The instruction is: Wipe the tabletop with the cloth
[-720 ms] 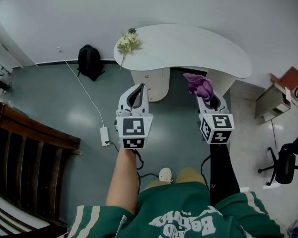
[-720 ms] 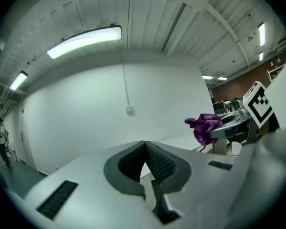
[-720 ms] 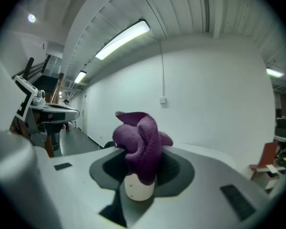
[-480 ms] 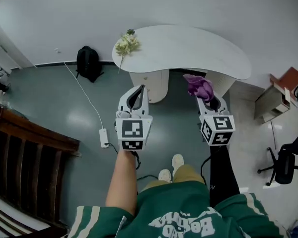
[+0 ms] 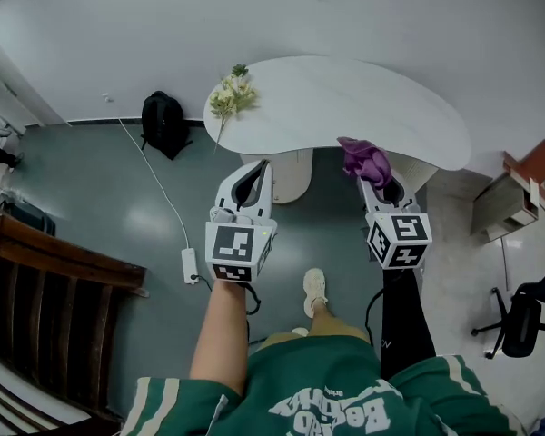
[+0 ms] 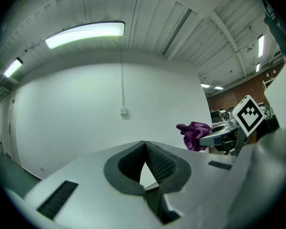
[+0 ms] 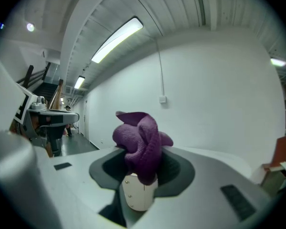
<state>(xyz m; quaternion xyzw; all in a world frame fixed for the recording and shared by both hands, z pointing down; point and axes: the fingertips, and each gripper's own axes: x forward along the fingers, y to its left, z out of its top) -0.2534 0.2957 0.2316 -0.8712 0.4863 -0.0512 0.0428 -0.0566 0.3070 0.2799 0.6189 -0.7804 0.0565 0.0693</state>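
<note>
Nearer now, one table — right gripper pinches one cloth (left gripper closed, empty).

bright, even ceiling-strip lighting; sharp pictures, strong fisheye bending at edges

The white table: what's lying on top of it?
Only a bunch of pale flowers at the left edge of the table. The purple cloth, held in the right gripper, covers a bit of the near edge.
</note>
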